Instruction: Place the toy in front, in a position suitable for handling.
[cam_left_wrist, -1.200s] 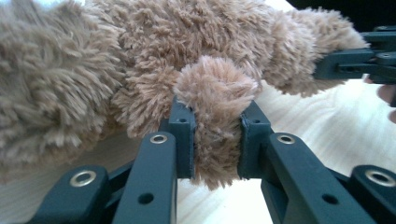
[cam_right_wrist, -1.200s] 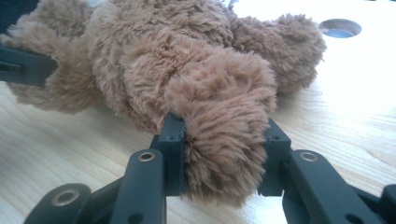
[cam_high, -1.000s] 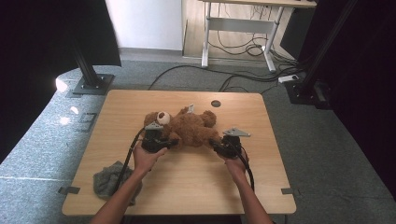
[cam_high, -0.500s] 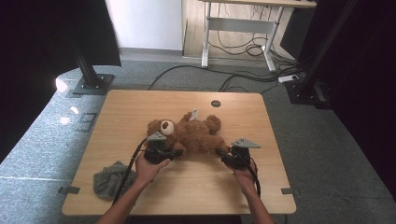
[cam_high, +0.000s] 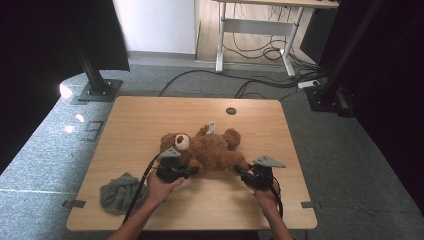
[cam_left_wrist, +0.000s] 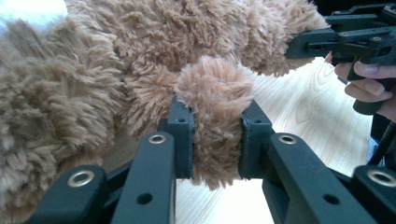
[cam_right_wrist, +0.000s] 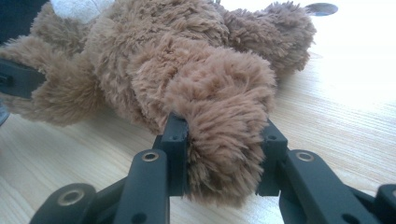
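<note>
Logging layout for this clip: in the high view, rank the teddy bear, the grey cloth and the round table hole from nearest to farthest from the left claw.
1. Teddy bear: its limb is clamped in the left claw.
2. Grey cloth: near corner on the person's left, beside the left forearm.
3. Table hole: far edge, beyond the bear.

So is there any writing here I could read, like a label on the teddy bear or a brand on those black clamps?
None is readable.
The teddy bear has a small white tag, too small to read.
The left gripper and right gripper show bare black jaws, no lettering.
</note>
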